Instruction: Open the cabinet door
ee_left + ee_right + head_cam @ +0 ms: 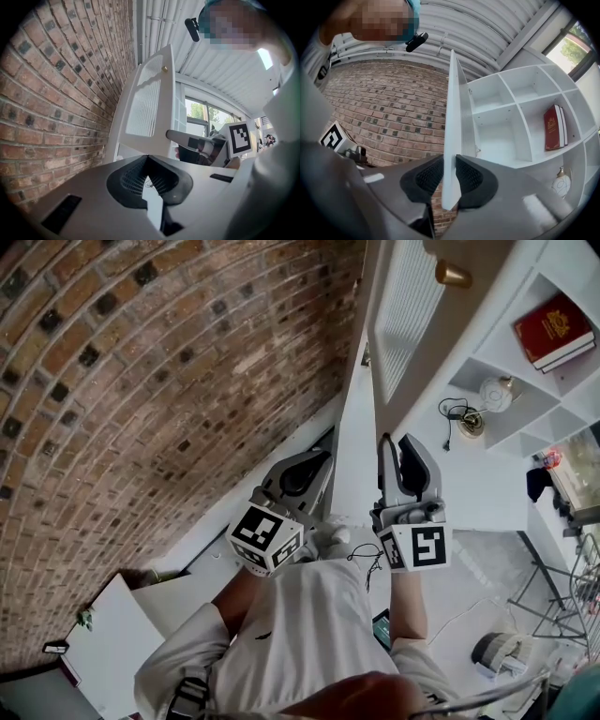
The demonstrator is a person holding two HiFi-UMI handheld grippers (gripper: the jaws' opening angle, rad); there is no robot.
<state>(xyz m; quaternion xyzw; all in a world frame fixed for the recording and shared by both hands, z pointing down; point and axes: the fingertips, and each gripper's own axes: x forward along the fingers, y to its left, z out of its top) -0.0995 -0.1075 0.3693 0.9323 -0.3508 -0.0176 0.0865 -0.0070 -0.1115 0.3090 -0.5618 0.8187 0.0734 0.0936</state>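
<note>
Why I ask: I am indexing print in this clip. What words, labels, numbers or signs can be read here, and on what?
No text here can be read.
red book: gold print on the cover, too small to read.
left marker cube and right marker cube: black square patterns only, no letters.
cabinet door: no lettering.

place: home-style room — brick wall [141, 381] | white cubby shelves [516, 126] | red book [552, 127]
</note>
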